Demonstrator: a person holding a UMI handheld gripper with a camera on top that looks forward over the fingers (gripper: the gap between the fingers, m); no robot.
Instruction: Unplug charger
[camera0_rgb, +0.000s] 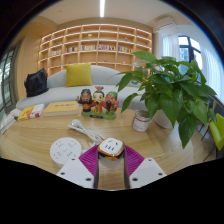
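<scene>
The charger (111, 147) is a small white block with an orange rim and dark slots on its top face. It sits on the wooden table (170, 150), right between my fingertips. My gripper (111, 152) is closed around it, with the magenta pads (92, 158) against its left and right sides. A white cable (86, 129) runs from the charger away to the left across the table. What the charger's underside is plugged into is hidden.
A white round disc (66, 150) lies just left of my fingers. A leafy potted plant (165, 92) in a white pot (142, 122) stands ahead on the right. Small figurines (98, 100) and books (60, 106) sit farther back, before a sofa (60, 85) with a yellow cushion (78, 74).
</scene>
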